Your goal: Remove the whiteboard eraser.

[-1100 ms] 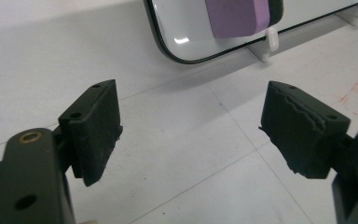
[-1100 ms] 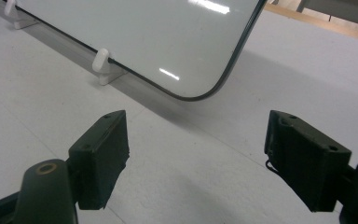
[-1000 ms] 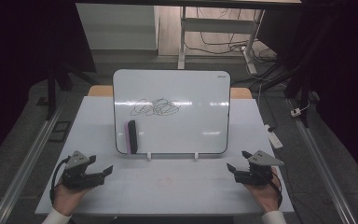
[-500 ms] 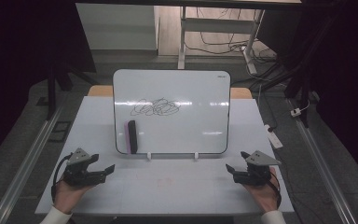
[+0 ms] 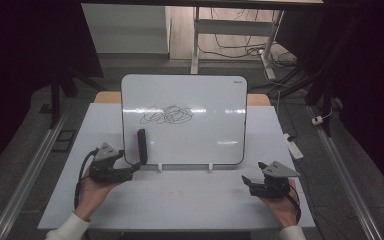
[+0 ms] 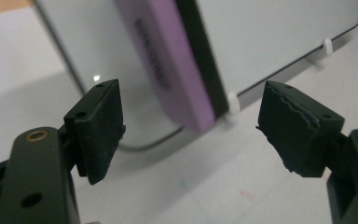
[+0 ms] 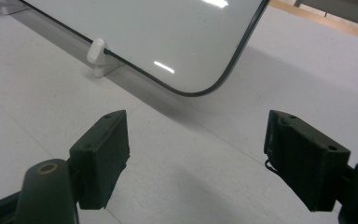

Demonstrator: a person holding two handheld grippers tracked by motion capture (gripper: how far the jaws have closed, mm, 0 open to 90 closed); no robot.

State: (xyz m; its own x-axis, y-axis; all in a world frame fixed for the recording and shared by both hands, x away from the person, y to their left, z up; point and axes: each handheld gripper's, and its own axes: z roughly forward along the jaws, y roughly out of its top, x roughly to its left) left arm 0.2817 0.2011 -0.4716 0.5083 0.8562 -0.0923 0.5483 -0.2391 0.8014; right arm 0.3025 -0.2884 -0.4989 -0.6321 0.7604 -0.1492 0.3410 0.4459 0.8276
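The left tool (image 5: 134, 169), jaws wide and empty, reaches toward the purple-backed black block eraser (image 5: 141, 145) stuck on the upright white board (image 5: 200, 135). Black scribble (image 5: 169, 114) remains unwiped. The right tool (image 5: 247, 183) rests open on the white desk (image 5: 180, 200).

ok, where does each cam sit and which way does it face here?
High view: above the person's side, looking forward and down on the table; both hands, left gripper and right gripper show.
Left gripper view: rides the left gripper, faces the purple eraser on the whiteboard; open fingers show.
Right gripper view: rides the right gripper, faces the whiteboard's lower corner; open fingers show.
Shared: all see the whiteboard and table.
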